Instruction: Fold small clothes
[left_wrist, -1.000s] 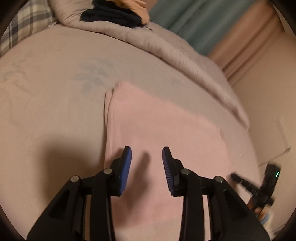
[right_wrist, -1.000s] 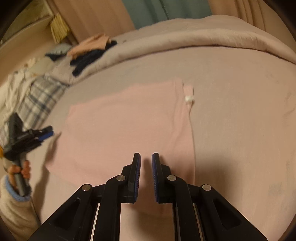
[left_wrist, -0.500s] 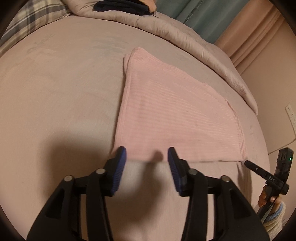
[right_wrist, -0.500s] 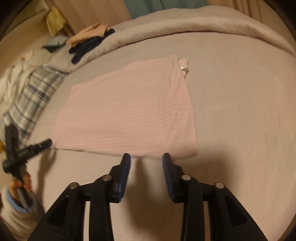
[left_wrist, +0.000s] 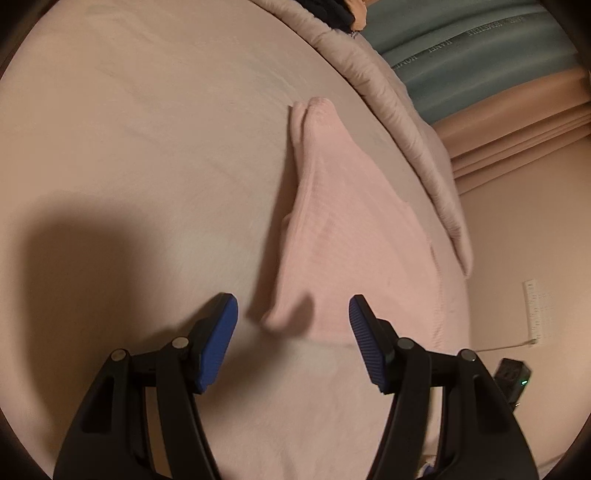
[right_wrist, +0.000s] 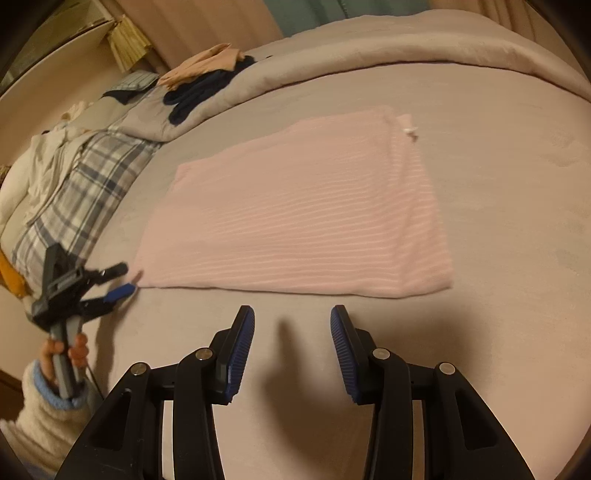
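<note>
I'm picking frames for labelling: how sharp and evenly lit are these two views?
Left wrist view: the pink garment is smeared by motion blur, a heavy shadow covers the bedsheet lower left, and fisheye bends the bed edge. Right wrist view: mostly sharp, ribbing readable, but the left gripper is blurred and a gripper shadow falls ahead of the right gripper.

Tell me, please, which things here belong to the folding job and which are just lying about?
In the job: pink cloth; left gripper, jaws opening at its corner; right gripper, open.

Lying about: dark clothes; peach garment; plaid fabric; duvet; curtain.
</note>
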